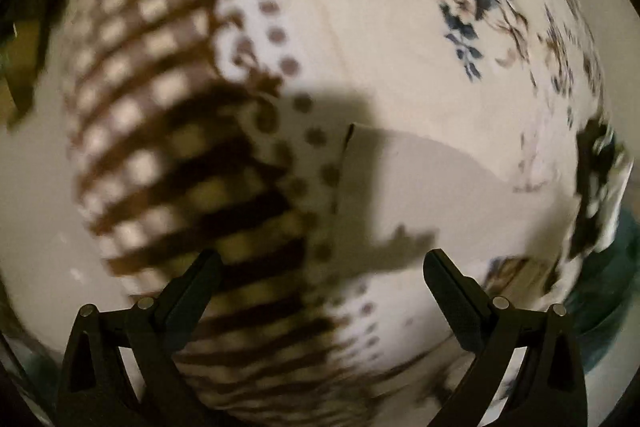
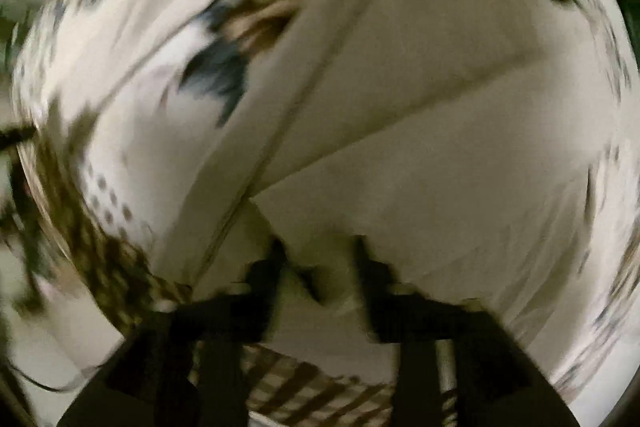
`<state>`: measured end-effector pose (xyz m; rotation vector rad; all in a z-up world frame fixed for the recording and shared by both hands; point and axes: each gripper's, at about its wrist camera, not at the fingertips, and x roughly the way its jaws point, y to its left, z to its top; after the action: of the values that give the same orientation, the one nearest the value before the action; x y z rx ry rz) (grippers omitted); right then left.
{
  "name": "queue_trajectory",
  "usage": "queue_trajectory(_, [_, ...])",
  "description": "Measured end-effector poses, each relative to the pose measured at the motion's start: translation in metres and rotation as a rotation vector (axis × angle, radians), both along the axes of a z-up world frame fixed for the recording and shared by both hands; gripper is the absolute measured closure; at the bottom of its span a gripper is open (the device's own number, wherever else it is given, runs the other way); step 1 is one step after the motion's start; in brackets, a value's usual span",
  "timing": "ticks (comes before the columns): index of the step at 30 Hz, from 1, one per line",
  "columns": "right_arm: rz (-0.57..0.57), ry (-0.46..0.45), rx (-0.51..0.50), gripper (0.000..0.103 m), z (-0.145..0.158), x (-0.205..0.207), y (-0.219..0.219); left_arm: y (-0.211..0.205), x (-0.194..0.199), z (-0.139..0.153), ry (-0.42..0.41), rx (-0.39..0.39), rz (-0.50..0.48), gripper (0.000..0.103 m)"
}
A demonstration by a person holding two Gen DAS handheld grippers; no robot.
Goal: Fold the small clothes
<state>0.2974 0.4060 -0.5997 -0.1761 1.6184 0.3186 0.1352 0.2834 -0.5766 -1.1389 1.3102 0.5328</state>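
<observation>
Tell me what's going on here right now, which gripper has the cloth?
A person is working a white garment over a patterned cloth with brown checks, dots and blue flowers. The left gripper is open above the patterned cloth, holding nothing. The right gripper sits at a fold of the white garment, but motion blur hides whether it is clamped.

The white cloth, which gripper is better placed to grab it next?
Probably right: the right gripper sits at a fold of the white cloth. The left gripper hangs open above it.
</observation>
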Motion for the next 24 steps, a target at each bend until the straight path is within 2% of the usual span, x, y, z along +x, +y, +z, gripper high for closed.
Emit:
queue_trajectory(2, [-0.098,0.003,0.028,0.045,0.001,-0.001,-0.026,-0.001,0.009,-0.01,0.004,0.003,0.014,0.01])
queue_trajectory(3, [-0.153,-0.001,0.032,0.045,0.001,-0.001,-0.042,-0.004,0.015,-0.012,0.008,0.023,0.01,0.011])
queue_trajectory(4, [-0.19,-0.006,0.033,0.045,0.001,-0.002,-0.054,-0.006,0.021,-0.012,0.015,0.062,-0.001,0.016])
queue_trajectory(6, [-0.257,-0.023,0.024,0.045,-0.002,-0.004,-0.081,-0.01,0.029,-0.009,0.046,0.125,-0.025,0.053])
queue_trajectory(7, [-0.275,-0.025,0.016,0.045,-0.002,-0.008,-0.088,-0.012,0.032,-0.005,0.048,0.154,-0.035,0.067])
queue_trajectory(8, [-0.294,-0.025,0.006,0.045,-0.007,-0.01,-0.099,-0.014,0.034,0.003,0.045,0.195,-0.054,0.094])
queue_trajectory(9, [-0.312,-0.022,-0.013,0.045,-0.013,-0.013,-0.112,-0.015,0.037,0.013,0.039,0.236,-0.075,0.099])
queue_trajectory(14, [-0.407,-0.008,-0.045,0.045,-0.033,-0.018,-0.179,-0.046,0.055,0.083,-0.09,0.431,-0.24,0.101])
queue_trajectory(16, [-0.455,-0.008,-0.046,0.045,-0.041,-0.026,-0.205,-0.076,0.065,0.121,-0.189,0.478,-0.345,0.101])
queue_trajectory(18, [-0.498,-0.002,-0.036,0.045,-0.045,-0.029,-0.235,-0.11,0.07,0.149,-0.282,0.487,-0.459,0.101])
queue_trajectory(19, [-0.52,0.001,-0.032,0.045,-0.047,-0.031,-0.25,-0.142,0.076,0.167,-0.345,0.482,-0.554,0.101])
queue_trajectory(21, [-0.564,0.009,-0.029,0.045,-0.052,-0.043,-0.28,-0.211,0.085,0.185,-0.428,0.468,-0.73,0.101])
queue_trajectory(24, [-0.627,0.029,-0.029,0.045,-0.057,-0.068,-0.327,-0.298,0.079,0.191,-0.519,0.399,-0.977,0.101])
